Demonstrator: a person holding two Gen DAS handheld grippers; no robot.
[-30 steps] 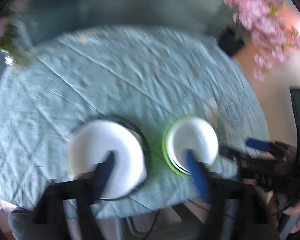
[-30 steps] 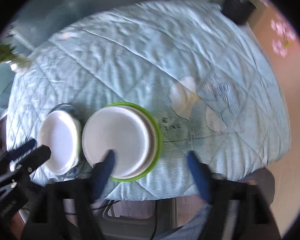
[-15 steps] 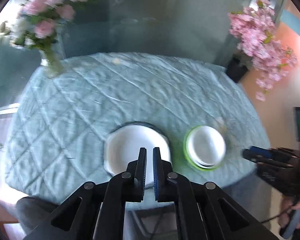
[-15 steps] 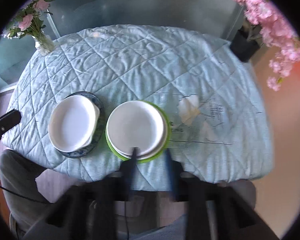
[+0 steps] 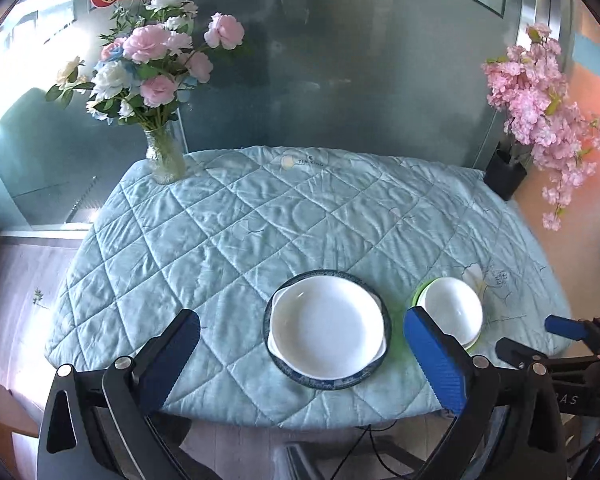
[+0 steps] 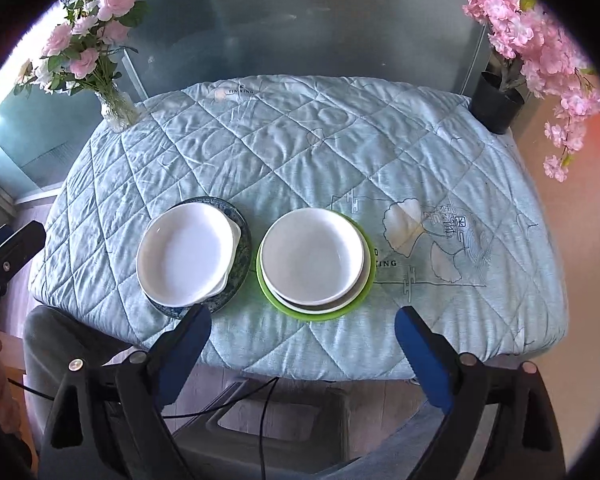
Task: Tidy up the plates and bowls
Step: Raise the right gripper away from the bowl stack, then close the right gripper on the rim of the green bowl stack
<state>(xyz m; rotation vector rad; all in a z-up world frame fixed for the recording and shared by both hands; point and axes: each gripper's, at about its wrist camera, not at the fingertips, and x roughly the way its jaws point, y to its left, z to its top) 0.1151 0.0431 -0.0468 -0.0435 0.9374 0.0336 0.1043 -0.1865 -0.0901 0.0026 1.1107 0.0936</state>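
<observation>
- The left tongs point(image 5: 300, 342) stood spread wide with nothing between the blue pads; their jaws had just been opening. They hung off the near edge of the bench point(image 5: 236, 240), tilted down toward it, well back from the dishes.
- The blue-rimmed plate point(image 5: 327, 330) sat near the near edge, left of middle, carrying white dishes point(image 5: 326, 326) nested inside it. Stacking wide under narrow looked like the sorting rule.
- Just to its right, apart from it, the green plate point(image 6: 315, 261) bore a white plate and a white bowl point(image 6: 312, 255) on top. That made two tidy piles side by side, so the sorting seemed finished or close to it.
- The right tongs point(image 6: 302, 332) were likewise spread and empty, jaws just opened, hovering off the near edge below the green stack, angled steeply down.
- A glass vase of flowers point(image 5: 164, 156) occupied the far left corner, a black pot point(image 6: 497, 108) with pink blossom the far right, both well clear.
</observation>
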